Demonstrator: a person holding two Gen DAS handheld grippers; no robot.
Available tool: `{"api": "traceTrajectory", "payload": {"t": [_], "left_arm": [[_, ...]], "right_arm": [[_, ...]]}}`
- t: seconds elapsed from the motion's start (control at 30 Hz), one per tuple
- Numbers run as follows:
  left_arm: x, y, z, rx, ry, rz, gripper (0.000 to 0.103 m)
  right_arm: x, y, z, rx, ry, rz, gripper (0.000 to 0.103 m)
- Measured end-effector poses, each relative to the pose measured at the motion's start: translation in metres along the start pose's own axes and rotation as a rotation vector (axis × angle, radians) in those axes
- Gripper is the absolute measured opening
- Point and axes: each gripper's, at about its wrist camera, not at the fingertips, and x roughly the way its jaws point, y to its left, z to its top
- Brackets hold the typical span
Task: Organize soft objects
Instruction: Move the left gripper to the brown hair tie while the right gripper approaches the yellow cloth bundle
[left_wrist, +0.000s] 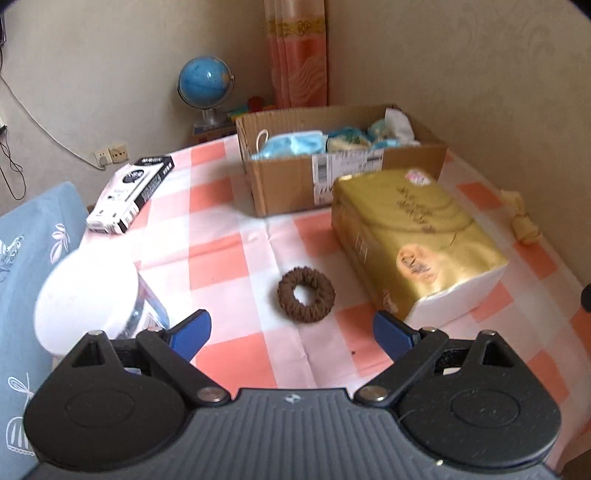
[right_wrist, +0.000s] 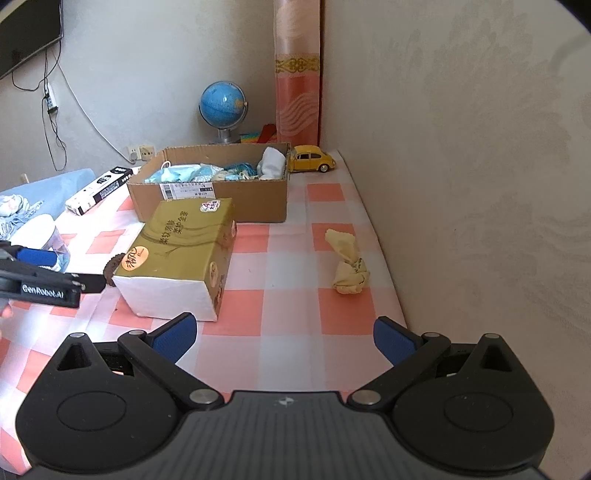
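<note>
Scrunchie (left_wrist: 306, 296) left of tissue pack (left_wrist: 413, 236)

light: soft daylight, faint shadows | blur: left view – white lid (left_wrist: 86, 295) | edges: fisheye bend, dark corners

Ahead of my left jaws the checked cloth (left_wrist: 236, 258) lies bare up to the brown scrunchie (left_wrist: 306, 295); the gold tissue pack (left_wrist: 413, 236) blocks their right, a white-lidded jar (left_wrist: 88, 295) their left.
</note>
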Motion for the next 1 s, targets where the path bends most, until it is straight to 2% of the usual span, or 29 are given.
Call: {"api": "traceTrajectory", "payload": {"t": [0.2, 0.5, 0.73, 0.87, 1.0], "left_arm": [[0.025, 0.005, -0.006, -0.012, 0.049, 0.009, 0.094], [0.041, 0.012, -0.004, -0.03, 0.051, -0.006, 0.091], [0.046, 0.015, 0.004, -0.021, 0.024, -0.029, 0.075], [0.049, 0.011, 0.007, 0.012, 0.009, -0.051, 0.07], [0.053, 0.008, 0.012, 0.04, -0.005, -0.067, 0.059]], "right_arm": [[0.016, 0.0, 0.001, -0.005, 0.036, -0.007, 0.103], [0.048, -0.004, -0.005, -0.027, 0.107, -0.043, 0.103], [0.061, -0.007, -0.004, -0.025, 0.127, -0.041, 0.103], [0.065, -0.006, -0.002, -0.034, 0.134, -0.038, 0.103], [0.067, -0.005, -0.001, -0.039, 0.138, -0.037, 0.103]]}}
